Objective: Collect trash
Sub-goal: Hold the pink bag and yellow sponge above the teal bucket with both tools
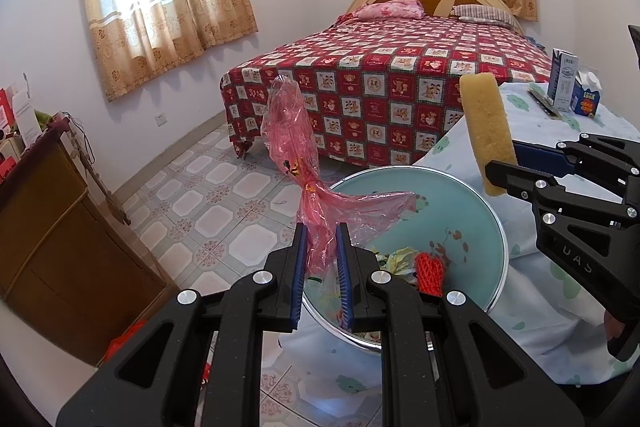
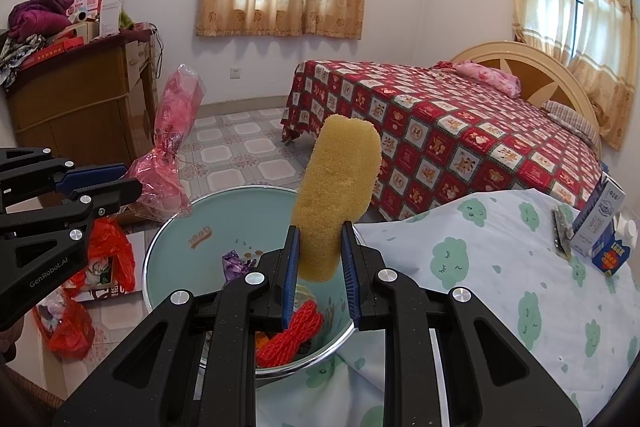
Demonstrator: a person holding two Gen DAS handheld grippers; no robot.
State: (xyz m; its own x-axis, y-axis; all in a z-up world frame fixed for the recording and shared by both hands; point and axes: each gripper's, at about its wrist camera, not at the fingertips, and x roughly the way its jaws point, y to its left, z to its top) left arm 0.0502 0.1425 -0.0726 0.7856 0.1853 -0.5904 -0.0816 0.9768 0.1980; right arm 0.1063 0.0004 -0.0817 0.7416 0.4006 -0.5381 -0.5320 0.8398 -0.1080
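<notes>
My left gripper (image 1: 322, 259) is shut on a crumpled pink plastic bag (image 1: 294, 131) and holds it above the light blue basin (image 1: 490, 211). It also shows in the right wrist view (image 2: 172, 143). My right gripper (image 2: 320, 259) is shut on a yellow sponge (image 2: 334, 195), held upright over the basin (image 2: 168, 239); the sponge shows in the left wrist view (image 1: 486, 131). In the basin lie a red net (image 2: 290, 337), purple wrapper (image 2: 236, 263) and other scraps.
The basin sits by a table with a white cloth with green prints (image 2: 500, 267). Milk cartons (image 2: 600, 223) stand on the table. A bed (image 2: 460, 135) is behind, a wooden cabinet (image 2: 80, 99) at left, and red bags and a box (image 2: 100, 267) on the floor.
</notes>
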